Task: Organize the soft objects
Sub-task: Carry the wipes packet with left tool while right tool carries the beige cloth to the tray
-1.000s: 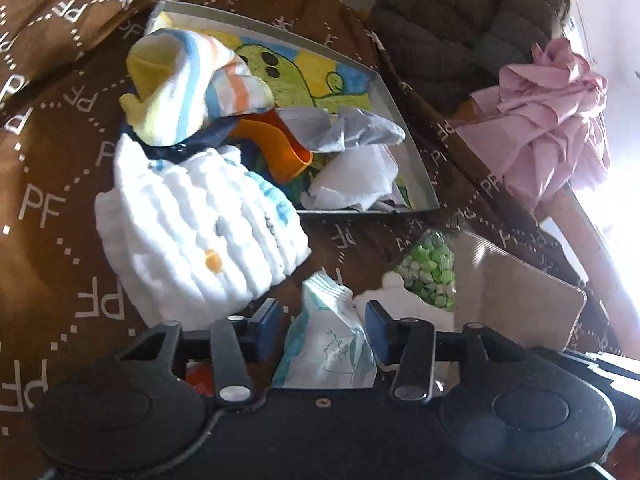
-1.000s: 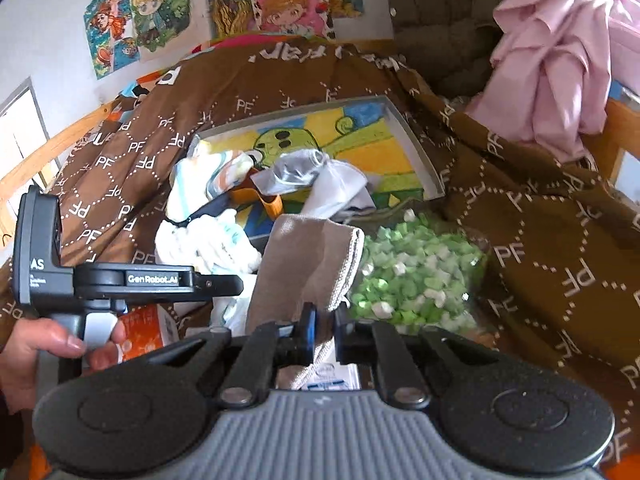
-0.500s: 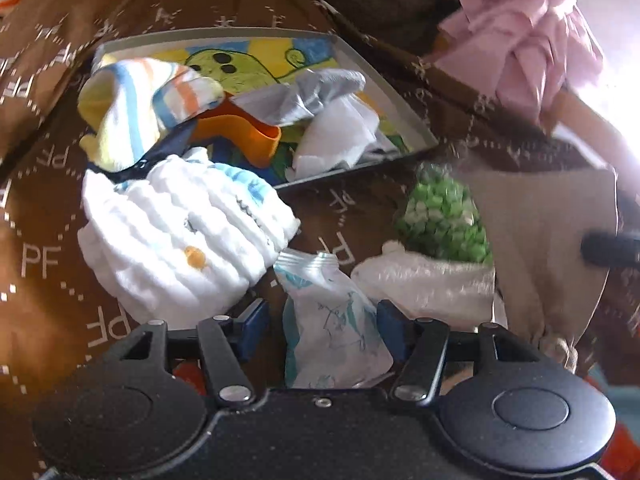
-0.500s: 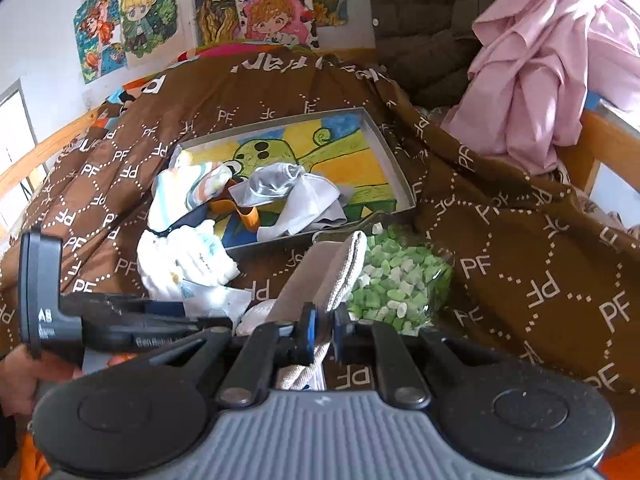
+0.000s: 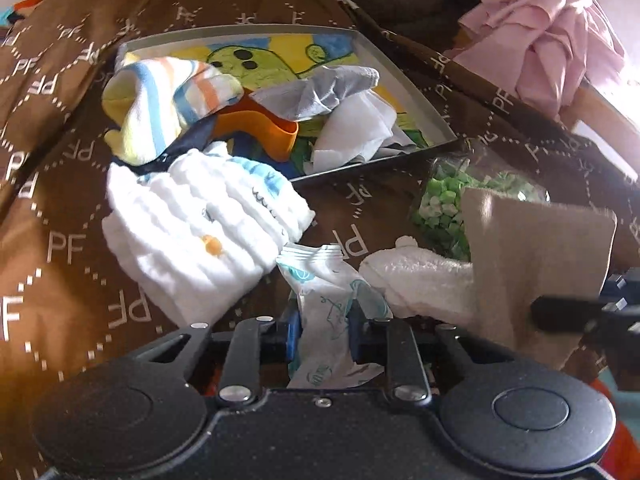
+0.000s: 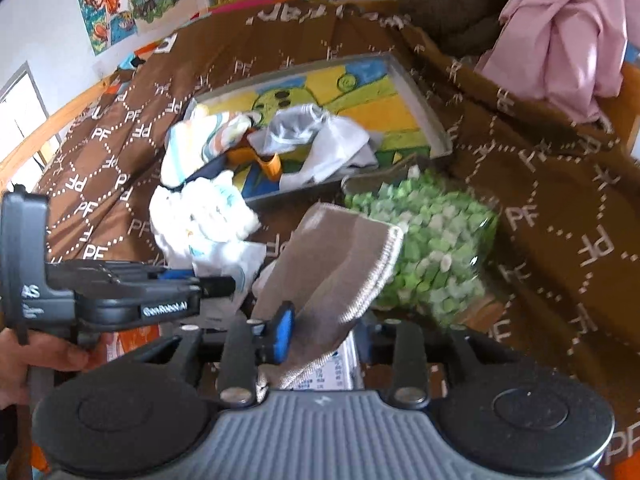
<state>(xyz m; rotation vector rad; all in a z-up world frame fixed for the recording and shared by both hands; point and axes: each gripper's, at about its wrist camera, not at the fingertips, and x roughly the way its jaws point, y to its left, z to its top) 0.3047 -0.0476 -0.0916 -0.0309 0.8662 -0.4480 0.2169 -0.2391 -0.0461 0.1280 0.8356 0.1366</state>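
Note:
My left gripper [image 5: 325,336] is closing, its blue pads pressing a white packet with teal print [image 5: 332,300] that lies on the brown blanket. My right gripper [image 6: 320,334] is opening. A taupe cloth [image 6: 332,264] still stands between its jaws and leans on the left pad [image 6: 282,332]. That cloth [image 5: 532,256] also shows at the right of the left wrist view. A white ribbed cloth [image 5: 192,232] and a white fluffy piece [image 5: 420,284] lie beside the packet. The tray [image 5: 416,84] with a dinosaur drawing holds a striped cloth [image 5: 172,96], a grey cloth [image 5: 320,88] and a white one.
A clear bag of green pieces [image 6: 432,240] lies just beyond the right gripper, below the tray's [image 6: 420,108] corner. A pink garment [image 6: 560,28] hangs at the top right. A person's hand [image 6: 24,364] holds the left gripper's handle. Posters cover the wall behind.
The left jaws have come together onto the packet. The right jaws, earlier pinched on the taupe cloth, have parted, and that gripper has sunk closer to the blanket.

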